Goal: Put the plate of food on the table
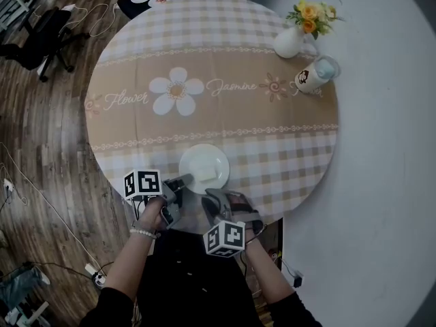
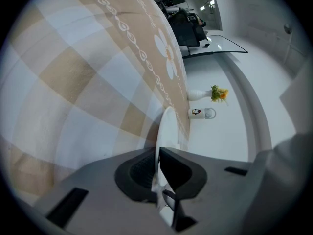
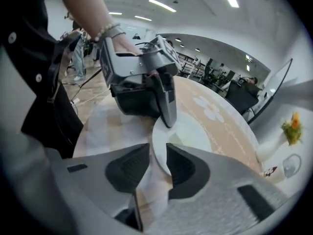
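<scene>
Round check-clothed counter [image 1: 272, 148], wood floor [image 1: 41, 135] around. Plate [image 1: 201, 161] with pale food [image 1: 208, 174] sits at the counter's near edge. Your left claw [image 1: 182, 185] is clamped on its rim. Your right claw [image 1: 213, 195] stands slightly parted, with the rim in its gap.

The round table [image 1: 231, 118], under a checked cloth printed with a flower, carries a white plate [image 1: 193, 157] at the edge nearest me. Near its far right edge stand a vase [image 1: 289, 41], a mug [image 1: 308, 80] and a glass [image 1: 325, 67], close together.
</scene>
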{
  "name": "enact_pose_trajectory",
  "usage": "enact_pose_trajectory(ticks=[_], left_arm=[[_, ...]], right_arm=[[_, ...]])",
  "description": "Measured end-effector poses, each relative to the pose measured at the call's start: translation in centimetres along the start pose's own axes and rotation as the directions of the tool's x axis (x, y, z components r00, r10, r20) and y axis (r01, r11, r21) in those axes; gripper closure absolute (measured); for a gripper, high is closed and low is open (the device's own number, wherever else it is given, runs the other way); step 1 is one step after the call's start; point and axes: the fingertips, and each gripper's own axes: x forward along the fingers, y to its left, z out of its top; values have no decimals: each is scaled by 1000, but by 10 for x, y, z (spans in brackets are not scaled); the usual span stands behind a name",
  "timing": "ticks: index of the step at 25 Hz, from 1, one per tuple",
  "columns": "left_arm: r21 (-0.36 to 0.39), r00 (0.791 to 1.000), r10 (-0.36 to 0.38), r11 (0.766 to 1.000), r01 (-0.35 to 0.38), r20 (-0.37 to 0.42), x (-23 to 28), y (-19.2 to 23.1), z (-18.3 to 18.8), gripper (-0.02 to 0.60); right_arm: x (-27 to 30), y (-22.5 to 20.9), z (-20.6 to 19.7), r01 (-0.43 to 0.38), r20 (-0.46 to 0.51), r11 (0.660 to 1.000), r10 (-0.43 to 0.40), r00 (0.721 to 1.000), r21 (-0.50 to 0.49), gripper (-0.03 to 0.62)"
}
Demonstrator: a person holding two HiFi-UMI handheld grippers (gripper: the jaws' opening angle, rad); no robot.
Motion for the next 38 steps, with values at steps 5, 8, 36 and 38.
enact_pose_trajectory(ticks=[5,8,36,38], left_arm=[[-6,1000,-3,1000,3,-2,0,0,0,572],[-10,1000,-6,1000,6,-1,0,0,0,572],[135,999,-18,991,14,31,-54,-3,5,565],[202,998,-6,979,-6,58,-59,-7,8,569]], right_arm=[[9,5,6,22,-31,989,-27,999,-143,508],[14,6,6,34,-52,979,-45,998,-201,556],[26,-4,12,16,-41,999,-18,999,-46,591],[24,-5,15,15,-22,1000,-15,1000,-17,591]])
